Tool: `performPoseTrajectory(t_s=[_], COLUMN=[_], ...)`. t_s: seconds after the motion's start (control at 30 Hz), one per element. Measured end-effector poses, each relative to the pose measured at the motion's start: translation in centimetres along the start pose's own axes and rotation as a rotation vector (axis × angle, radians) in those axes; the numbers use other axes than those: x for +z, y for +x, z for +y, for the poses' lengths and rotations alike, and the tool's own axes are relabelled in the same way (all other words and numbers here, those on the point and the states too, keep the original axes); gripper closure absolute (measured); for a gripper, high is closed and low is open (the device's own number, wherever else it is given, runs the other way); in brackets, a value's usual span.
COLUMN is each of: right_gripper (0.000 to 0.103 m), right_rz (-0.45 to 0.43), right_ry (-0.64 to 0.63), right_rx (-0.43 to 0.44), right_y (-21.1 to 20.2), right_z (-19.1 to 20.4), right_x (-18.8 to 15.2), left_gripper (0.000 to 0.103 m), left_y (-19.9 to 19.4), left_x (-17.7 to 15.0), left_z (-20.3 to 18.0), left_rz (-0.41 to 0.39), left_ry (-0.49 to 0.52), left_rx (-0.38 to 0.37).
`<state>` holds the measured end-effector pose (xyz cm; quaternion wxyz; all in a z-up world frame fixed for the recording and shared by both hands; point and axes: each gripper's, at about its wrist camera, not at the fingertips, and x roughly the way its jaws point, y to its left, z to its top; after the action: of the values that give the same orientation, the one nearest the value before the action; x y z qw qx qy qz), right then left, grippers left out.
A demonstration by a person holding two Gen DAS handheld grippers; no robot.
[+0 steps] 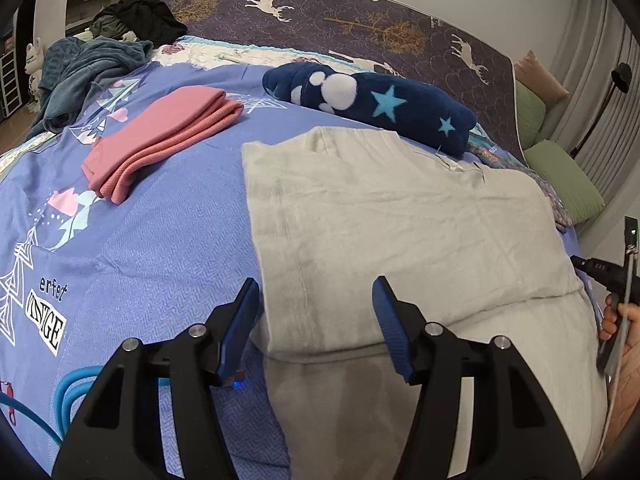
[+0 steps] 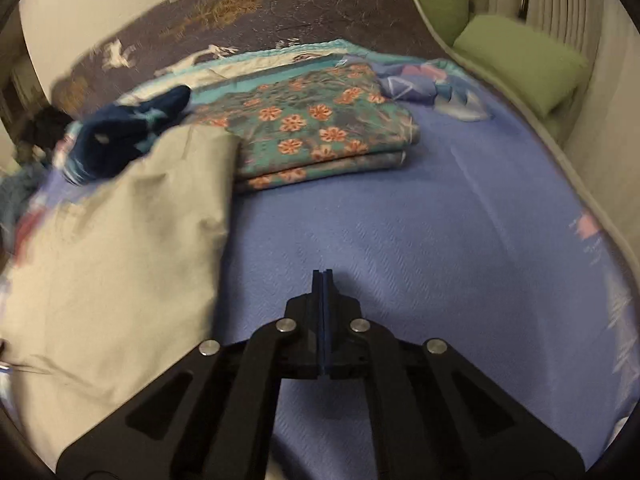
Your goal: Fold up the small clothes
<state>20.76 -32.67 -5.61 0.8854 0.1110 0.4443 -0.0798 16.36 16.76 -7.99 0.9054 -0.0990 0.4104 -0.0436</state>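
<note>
Covering the bed [image 1: 140,240] is a blue printed sheet, a deer-print mattress against the wall; the beige shirt [image 1: 400,220] lies flat, running away from the left gripper [image 1: 316,300], whose jaws stand apart above its near fold. Seen from the right wrist, the right gripper [image 2: 322,280] is pressed together over bare sheet, the shirt [image 2: 112,260] just left.

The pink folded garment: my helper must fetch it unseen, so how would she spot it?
On the lavender bedspread, look left of the large beige garment. The pink folded garment lies alone there, the only salmon-pink piece.
</note>
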Motion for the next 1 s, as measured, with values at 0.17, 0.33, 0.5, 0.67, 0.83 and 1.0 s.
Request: performPoseTrajectory(t_s=[0.17, 0.33, 0.5, 0.67, 0.83, 1.0], right_gripper=[0.078, 0.037, 0.055, 0.1, 0.099, 0.094], right_rz=[-0.038, -0.004, 0.039, -0.019, -0.024, -0.058], right_ry=[-0.048, -0.16, -0.127, -0.05, -0.063, -0.153], right_rx=[0.084, 0.097, 0.088, 0.062, 0.019, 0.049], right_y=[-2.3, -0.2, 4.0, 4.7, 5.0, -0.2], right_z=[1.0, 5.2, 6.8, 5.8, 5.0, 6.3], right_x=[0.4, 2.7, 5.1, 6.1, 6.0, 3.1], left_gripper=[0.044, 0.043, 0.044, 0.044, 0.044, 0.044], left_y=[0.1, 0.5, 1.7, 2.7, 2.6, 1.4], left_x=[0.3, 0.9, 1.7, 1.7, 1.5, 1.2], left_z=[0.0, -0.8, 0.0, 0.7, 0.5, 0.6], left_rz=[-0.004, -0.002, 0.006, 0.021, 0.012, -0.007], left_ry=[-0.018, -0.008, -0.06, -0.079, -0.069, -0.064], left_rx=[0.01, 0.037, 0.052, 0.062, 0.069, 0.06])
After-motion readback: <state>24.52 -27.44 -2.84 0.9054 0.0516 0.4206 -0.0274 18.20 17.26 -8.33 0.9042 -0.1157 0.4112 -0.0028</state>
